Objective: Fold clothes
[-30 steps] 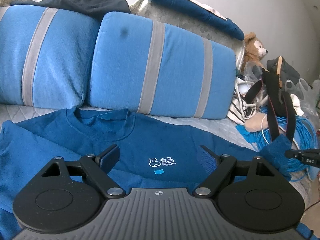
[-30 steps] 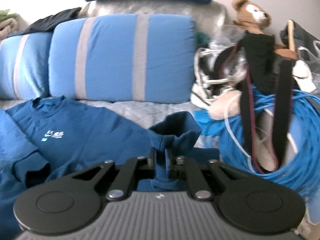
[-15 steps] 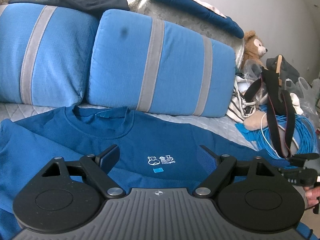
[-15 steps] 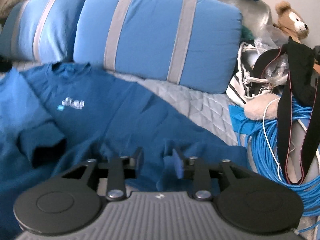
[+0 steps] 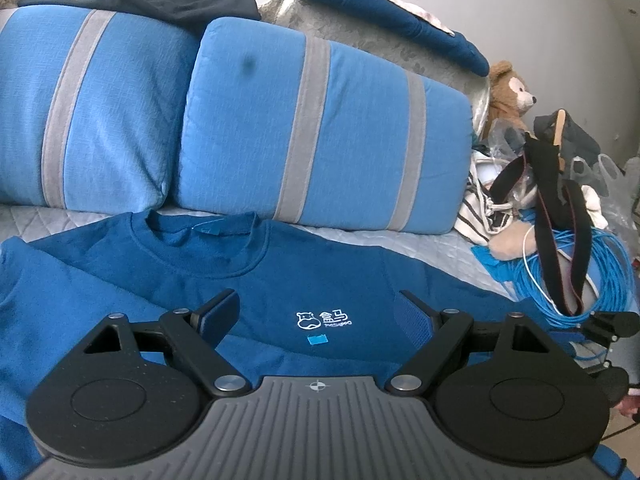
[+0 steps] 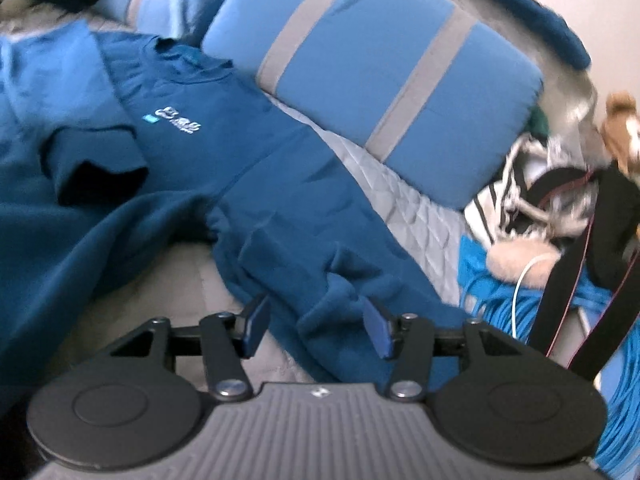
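Over the blue sweatshirt (image 5: 328,280), the left hand-held gripper (image 5: 316,312) hovers level, jaws wide and empty. Above that sweatshirt's sleeve cuff (image 6: 332,320), the right hand-held gripper (image 6: 316,326) tilts downward, jaws wide, holding nothing

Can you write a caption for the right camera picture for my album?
The open right gripper hovers over the sleeve of a blue sweatshirt spread beside striped cushions.

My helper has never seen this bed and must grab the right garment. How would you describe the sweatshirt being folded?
Find the two blue pillows with grey stripes; the sweatshirt lies flat on the quilt just in front of them. Unlike the blue garment heaped above the pillows, it is spread out and bears a small white logo on its chest.
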Demonstrator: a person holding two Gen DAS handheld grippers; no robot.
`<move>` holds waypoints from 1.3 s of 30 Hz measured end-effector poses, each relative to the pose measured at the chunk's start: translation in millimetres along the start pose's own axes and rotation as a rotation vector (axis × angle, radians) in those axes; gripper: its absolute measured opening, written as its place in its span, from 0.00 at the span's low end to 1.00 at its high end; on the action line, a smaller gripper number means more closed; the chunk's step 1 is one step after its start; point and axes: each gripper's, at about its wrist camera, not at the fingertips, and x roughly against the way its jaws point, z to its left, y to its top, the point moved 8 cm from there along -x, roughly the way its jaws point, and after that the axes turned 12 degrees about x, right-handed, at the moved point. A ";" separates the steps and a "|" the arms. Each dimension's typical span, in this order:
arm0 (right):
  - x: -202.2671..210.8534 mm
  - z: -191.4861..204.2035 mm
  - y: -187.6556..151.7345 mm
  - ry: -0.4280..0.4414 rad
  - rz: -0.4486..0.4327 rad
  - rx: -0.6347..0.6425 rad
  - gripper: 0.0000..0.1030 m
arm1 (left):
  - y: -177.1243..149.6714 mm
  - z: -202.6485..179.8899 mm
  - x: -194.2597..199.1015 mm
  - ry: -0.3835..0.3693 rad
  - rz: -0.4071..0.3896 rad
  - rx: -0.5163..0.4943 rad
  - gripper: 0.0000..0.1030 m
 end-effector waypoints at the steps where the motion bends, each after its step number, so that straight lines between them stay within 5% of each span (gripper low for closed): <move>1: 0.3 3.0 1.8 -0.008 -0.005 0.026 0.64 | 0.0 -0.2 -0.1 0.000 0.001 -0.001 0.83; 14: -26.4 29.2 9.0 -0.166 0.044 0.355 0.60 | -0.5 1.6 -0.7 -0.001 0.006 0.002 0.83; 17: -30.3 30.0 11.4 -0.170 0.050 0.377 0.47 | -0.4 1.8 -0.9 -0.002 0.008 0.001 0.83; 19: -29.9 27.8 15.1 -0.146 0.044 0.344 0.36 | -0.3 1.9 -1.0 -0.002 0.009 0.004 0.83; 21: -29.4 25.6 18.8 -0.122 0.038 0.310 0.13 | -0.3 1.8 -1.0 -0.002 0.009 0.006 0.83; 31: -13.5 -12.7 39.9 0.004 0.001 -0.013 0.11 | -1.1 0.9 -1.7 -0.045 0.036 0.041 0.83; 39: 13.7 -47.4 62.3 0.143 -0.092 -0.282 0.10 | -0.4 -3.4 -10.7 -0.194 0.215 0.273 0.83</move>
